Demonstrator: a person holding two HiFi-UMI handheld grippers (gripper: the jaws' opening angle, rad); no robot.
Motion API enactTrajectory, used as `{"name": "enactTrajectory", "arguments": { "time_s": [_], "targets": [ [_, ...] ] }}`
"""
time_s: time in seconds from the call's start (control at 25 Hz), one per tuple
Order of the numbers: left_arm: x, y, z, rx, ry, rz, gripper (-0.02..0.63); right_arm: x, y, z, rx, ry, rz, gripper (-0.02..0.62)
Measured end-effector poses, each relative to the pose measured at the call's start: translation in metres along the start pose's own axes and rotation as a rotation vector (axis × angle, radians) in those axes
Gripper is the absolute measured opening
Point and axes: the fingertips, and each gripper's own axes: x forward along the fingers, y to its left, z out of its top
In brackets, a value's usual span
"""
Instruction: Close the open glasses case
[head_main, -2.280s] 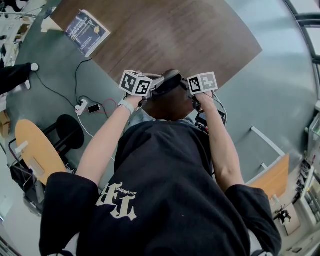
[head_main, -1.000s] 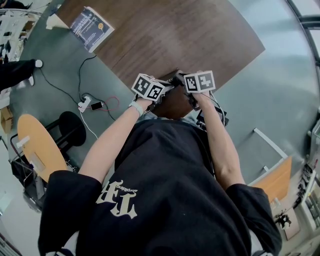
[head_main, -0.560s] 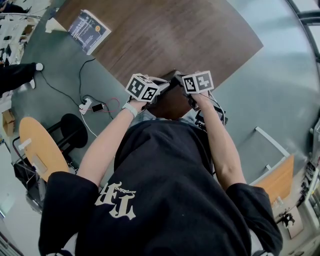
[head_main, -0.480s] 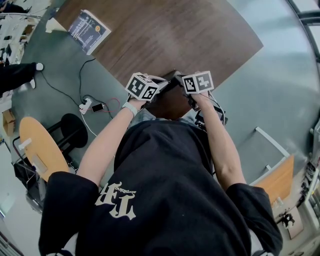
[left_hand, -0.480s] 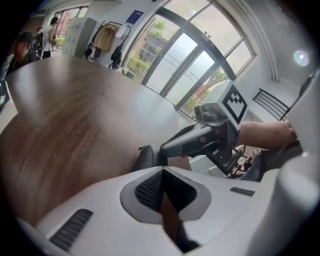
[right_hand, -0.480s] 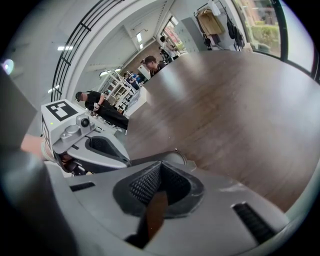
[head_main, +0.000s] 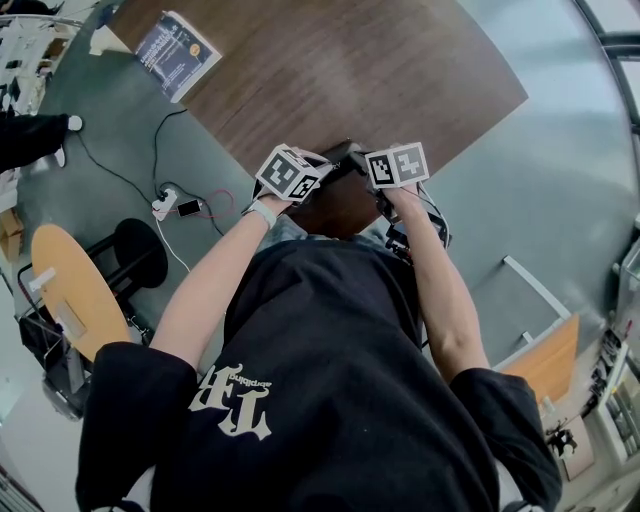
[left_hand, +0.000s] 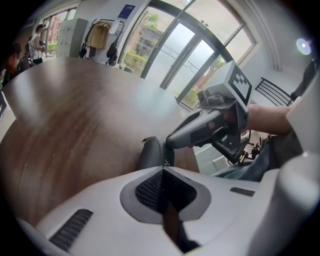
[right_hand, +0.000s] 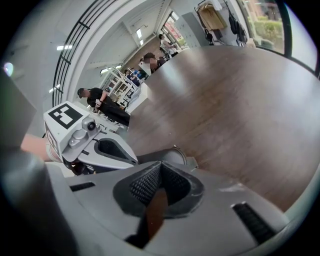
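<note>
Head view: both grippers huddled at near edge of brown table, dark glasses case tucked between them. Left gripper jaws pressed together, nothing pinched. Right gripper same deal, tips just beside case.

Worktop: brown wood grain, smooth, giving off a soft sheen.
Glasses case: dark shell, looking smooth and matt.
Left tongs: grey plastic, looking matt; inner pads showing a ribbed texture.
</note>
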Motion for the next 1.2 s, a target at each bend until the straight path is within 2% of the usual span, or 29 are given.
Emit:
{"name": "enactTrajectory", "arguments": {
  "time_s": [0.16,0.28,0.4,0.68,0.84,0.92,1.04,1.2],
  "targets": [
    [0.003,-0.012,-0.002,-0.028,-0.042,-0.042,0.005,-0.009,-0.009,0.004,-0.026,0.003,-0.055,-0.009],
    [0.003,-0.009,-0.001,-0.066,-0.096,-0.019,0.005,-0.016,-0.014,0.019,0.01,-0.017,-0.044,-0.009],
    [0.001,-0.002,0.0,-0.109,-0.122,-0.019,0.005,-0.013,-0.022,0.033,0.018,-0.004,-0.056,0.023],
    [0.003,-0.011,-0.001,-0.086,-0.119,-0.047,0.005,0.011,-0.038,0.045,0.023,0.114,-0.037,0.051],
    [0.004,-0.019,-0.005,-0.085,-0.122,-0.055,0.005,0.015,-0.055,0.061,0.007,0.082,-0.066,0.058],
    [0.004,-0.018,-0.003,-0.092,-0.128,-0.052,0.005,0.011,-0.065,0.072,-0.049,0.052,-0.102,0.058],
    [0.002,-0.016,-0.003,-0.106,-0.143,-0.051,0.005,0.002,-0.078,0.089,-0.214,-0.015,-0.171,0.058],
    [0.001,-0.014,-0.002,-0.111,-0.145,-0.046,0.005,-0.004,-0.077,0.091,-0.31,0.008,-0.113,0.058]
  ]
}}
